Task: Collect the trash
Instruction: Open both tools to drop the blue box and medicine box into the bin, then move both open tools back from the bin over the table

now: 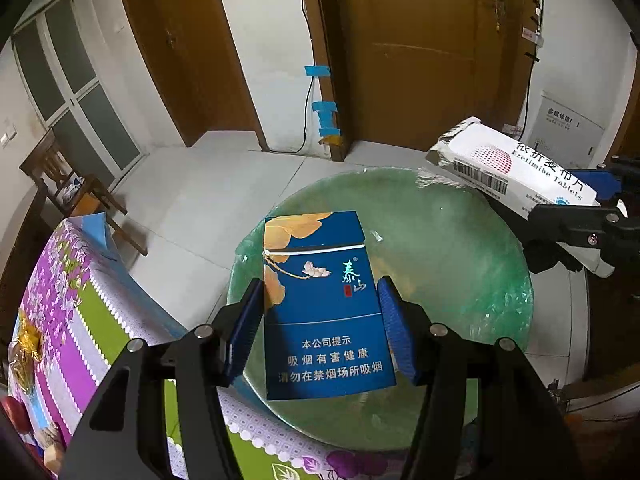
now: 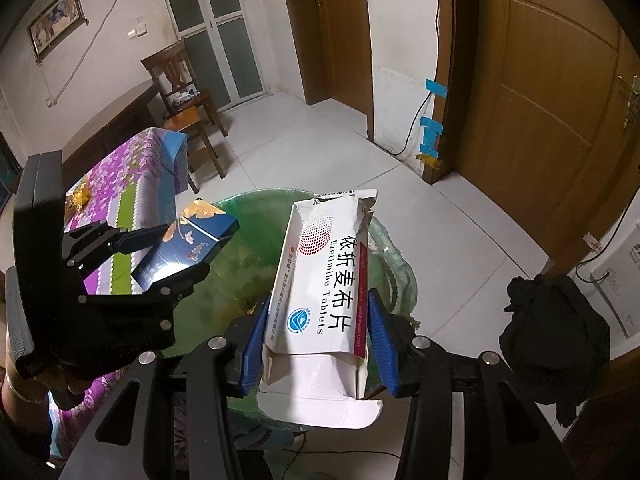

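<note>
My left gripper (image 1: 320,312) is shut on a blue cigarette pack (image 1: 320,320) and holds it above the green-lined trash bin (image 1: 460,264). My right gripper (image 2: 316,336) is shut on a white torn tablet box (image 2: 324,280) and holds it over the same bin (image 2: 240,276). In the left wrist view the white box (image 1: 516,168) and the right gripper (image 1: 576,216) show at the right. In the right wrist view the blue pack (image 2: 188,244) and the left gripper (image 2: 160,256) show at the left.
A table with a purple and green floral cloth (image 1: 68,300) stands left of the bin. A wooden chair (image 2: 184,96) stands beyond it. Brown doors (image 1: 424,52) and a white wall are behind. A black cloth (image 2: 556,332) hangs at the right.
</note>
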A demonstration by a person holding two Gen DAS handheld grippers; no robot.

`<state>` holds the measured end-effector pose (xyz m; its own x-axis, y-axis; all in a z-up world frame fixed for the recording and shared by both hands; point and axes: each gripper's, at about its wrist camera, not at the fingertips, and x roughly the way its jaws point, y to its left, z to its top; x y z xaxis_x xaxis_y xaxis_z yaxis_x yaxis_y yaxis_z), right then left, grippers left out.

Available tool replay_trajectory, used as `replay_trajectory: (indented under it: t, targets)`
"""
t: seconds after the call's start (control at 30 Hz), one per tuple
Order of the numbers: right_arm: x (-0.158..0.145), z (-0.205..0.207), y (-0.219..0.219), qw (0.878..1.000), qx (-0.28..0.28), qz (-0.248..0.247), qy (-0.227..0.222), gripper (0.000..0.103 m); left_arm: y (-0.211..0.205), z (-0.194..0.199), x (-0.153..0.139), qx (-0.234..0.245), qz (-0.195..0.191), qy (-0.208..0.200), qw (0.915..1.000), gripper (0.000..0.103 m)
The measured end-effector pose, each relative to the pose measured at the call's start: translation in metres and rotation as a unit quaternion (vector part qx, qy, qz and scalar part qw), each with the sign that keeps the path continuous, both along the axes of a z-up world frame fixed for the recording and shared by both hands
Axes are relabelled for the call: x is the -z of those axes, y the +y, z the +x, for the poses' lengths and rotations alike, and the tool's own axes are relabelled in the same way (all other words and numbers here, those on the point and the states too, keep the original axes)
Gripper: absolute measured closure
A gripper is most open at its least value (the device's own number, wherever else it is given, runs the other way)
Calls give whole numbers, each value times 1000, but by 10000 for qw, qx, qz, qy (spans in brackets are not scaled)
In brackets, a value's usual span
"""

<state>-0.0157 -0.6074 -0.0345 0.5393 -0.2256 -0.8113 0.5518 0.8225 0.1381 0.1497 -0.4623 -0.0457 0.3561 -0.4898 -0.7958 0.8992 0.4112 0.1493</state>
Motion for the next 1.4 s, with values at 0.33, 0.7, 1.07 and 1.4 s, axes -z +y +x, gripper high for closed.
replay_trajectory:
  t: [0.33,0.7,1.07,1.4]
  targets:
    - [1,6,2,10000,-7,29,-68,55,0,1,-1,-7,-19,-13,10000,47]
    - [1,16,4,9999,-85,53,-115,48,2,7,-8,-52,-112,93,9999,47]
    - [6,15,0,10000,-34,25,-26,36,10,17,-8,-238,-169,278,9992,27]
    - [6,11,6,10000,-68,-37,-28,36,11,11,-7,-306,-122,-22,9995,27]
